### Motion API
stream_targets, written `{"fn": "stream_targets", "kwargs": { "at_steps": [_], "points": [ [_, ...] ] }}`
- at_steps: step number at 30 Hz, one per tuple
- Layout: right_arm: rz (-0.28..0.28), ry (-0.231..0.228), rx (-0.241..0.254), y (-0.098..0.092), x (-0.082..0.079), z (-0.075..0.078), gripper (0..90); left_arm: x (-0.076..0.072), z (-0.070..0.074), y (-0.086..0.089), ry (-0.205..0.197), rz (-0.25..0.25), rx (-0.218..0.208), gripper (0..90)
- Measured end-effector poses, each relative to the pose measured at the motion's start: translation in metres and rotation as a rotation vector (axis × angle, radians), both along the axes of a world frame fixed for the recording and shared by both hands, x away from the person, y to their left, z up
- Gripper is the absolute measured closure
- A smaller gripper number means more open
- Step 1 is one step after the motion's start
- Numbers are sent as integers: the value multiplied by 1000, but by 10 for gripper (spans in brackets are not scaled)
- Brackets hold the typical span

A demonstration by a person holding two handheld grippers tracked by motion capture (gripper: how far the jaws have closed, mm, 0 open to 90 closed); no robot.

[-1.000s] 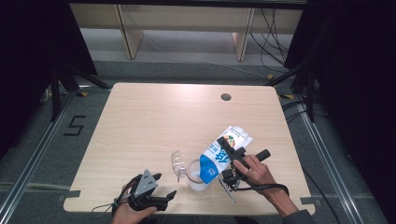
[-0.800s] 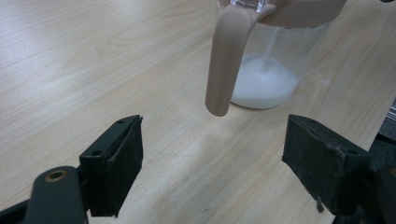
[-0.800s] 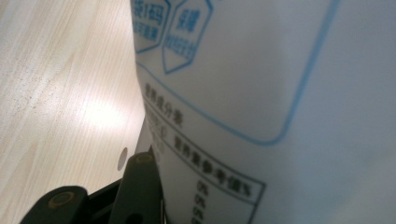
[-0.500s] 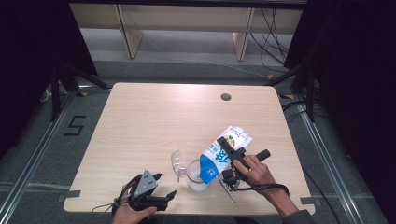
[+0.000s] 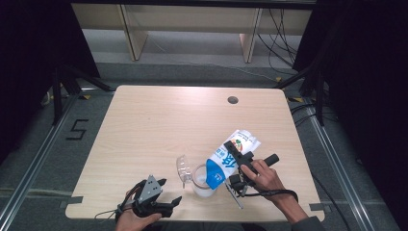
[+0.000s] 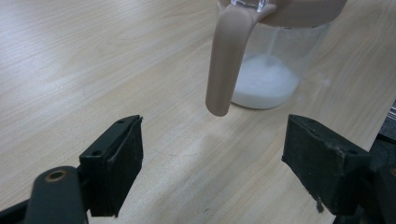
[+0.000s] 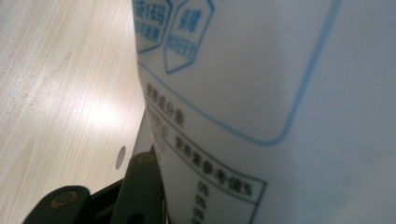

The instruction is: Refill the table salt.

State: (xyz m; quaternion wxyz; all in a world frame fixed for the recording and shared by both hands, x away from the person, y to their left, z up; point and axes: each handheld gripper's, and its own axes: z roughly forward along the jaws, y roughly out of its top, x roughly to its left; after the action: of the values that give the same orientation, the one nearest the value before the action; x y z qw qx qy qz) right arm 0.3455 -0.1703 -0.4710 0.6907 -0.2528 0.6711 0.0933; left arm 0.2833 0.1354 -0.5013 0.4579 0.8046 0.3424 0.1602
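While tilting over the jug's mouth, lying slanted from about 1 o'clock down to 7 o'clock at the near right of the tabletop, blue end lowest: the white-and-blue carton. Gripping that carton across its middle, pads pressed against its sides and printed face looming close in the right gripper view: the right tongs, steadied by the right hand. Sitting just at 7 o'clock of the carton and touching the tabletop: the clear jug, a pool of white liquid gathering in its base and a thin white stream running down inside. Hanging down off the rim in the left gripper view, facing the camera: the beige handle. Lying beside the jug at about 10 o'clock: a small clear lid. Resting at the near edge, at roughly 8 o'clock of the jug and well apart from it: the left tongs, spread wide and gripping nothing, bare wood showing between the two pads.
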Motion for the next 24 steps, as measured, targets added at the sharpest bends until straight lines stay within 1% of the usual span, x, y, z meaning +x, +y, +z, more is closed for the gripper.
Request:
{"fn": "stream_targets", "kwargs": {
  "at_steps": [2, 3, 5, 6, 8, 9, 10, 11, 12, 14, 15, 16, 17, 18, 19, 23, 24],
  "points": [
    [0, 1, 0, 0, 0, 0, 617, 0, 0, 0, 1, 0, 0, 197],
    [-11, 10, 0, 0, 0, -1, 617, 0, 0, 0, 0, 0, 7, 197],
    [-16, 13, 7, 0, -1, -2, 617, 0, 0, 1, -1, 0, 7, 198],
    [-14, 26, 24, -1, 0, -3, 618, 0, 0, 1, 0, 0, 7, 198],
    [-14, 26, 24, -1, 0, -3, 619, 0, 0, 1, -1, 0, 7, 197],
    [1, 12, -6, 1, 0, -1, 619, 0, 0, 0, -1, 0, 6, 197],
    [-4, 8, 7, 0, 0, -1, 619, 0, 0, 0, 0, 0, 2, 197],
    [-10, 20, 16, -1, 0, -3, 619, 0, 0, 0, 0, 1, 1, 197],
    [-10, 20, 16, -1, 0, -3, 619, 0, 0, 0, 0, 1, 1, 197],
    [-1, -2, -4, 0, 0, 0, 619, 0, 0, 0, -1, 0, 2, 197],
    [-2, -2, -4, 0, 0, 0, 619, 0, 0, 0, -1, 1, 5, 197],
    [-13, 19, 17, -1, 0, -3, 620, 0, 0, 1, -1, 1, 7, 197],
    [0, -5, -8, 0, 0, 0, 620, 0, 1, 1, 2, -1, 6, 197],
    [5, -3, -5, 0, 0, 0, 620, 0, 0, 0, -2, 0, 1, 197],
    [-16, 23, 18, -1, 0, -3, 621, 0, 0, 0, -2, 0, 1, 197],
    [-24, 23, 19, -1, -1, -3, 621, 0, 1, 1, 0, -1, 5, 197],
    [-8, 1, -1, 0, 0, -1, 621, 0, 1, 1, 3, -2, 7, 198]
  ]
}}
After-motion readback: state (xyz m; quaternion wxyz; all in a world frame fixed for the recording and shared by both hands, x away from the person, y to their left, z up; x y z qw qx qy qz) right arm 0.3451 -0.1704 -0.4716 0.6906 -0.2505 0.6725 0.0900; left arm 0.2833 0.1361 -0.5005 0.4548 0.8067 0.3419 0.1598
